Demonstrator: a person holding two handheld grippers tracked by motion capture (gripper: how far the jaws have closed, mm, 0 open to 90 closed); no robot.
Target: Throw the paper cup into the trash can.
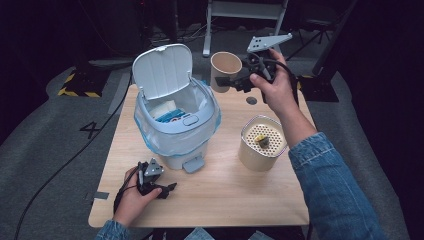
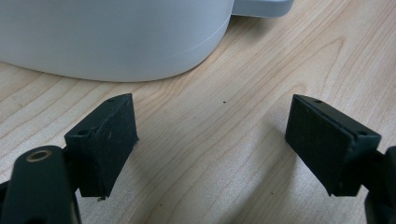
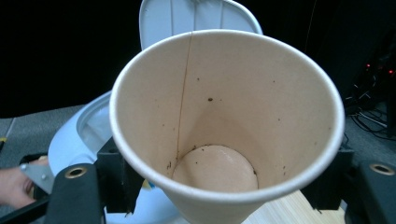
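Light falls from above onto the wooden table (image 1: pixel 220 190), which is bright while the room around it sinks into near black. The pedal bin (image 1: pixel 175 120) and the perforated canister (image 1: pixel 260 145) cast soft, short shadows. The high view is slightly soft and grainy. In the right gripper view the paper cup (image 3: pixel 224 116) is sharp and evenly lit, without glare.

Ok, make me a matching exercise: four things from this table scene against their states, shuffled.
Things:
1. paper cup
2. pedal bin
3. left hand-held gripper
4. perforated container

States:
A. jaws open, nothing between them
B. lid up
C. clamped in the right hand-held gripper, above the table
D. standing on the table, small yellow piece on top

Pairs: 1-C, 2-B, 3-A, 4-D
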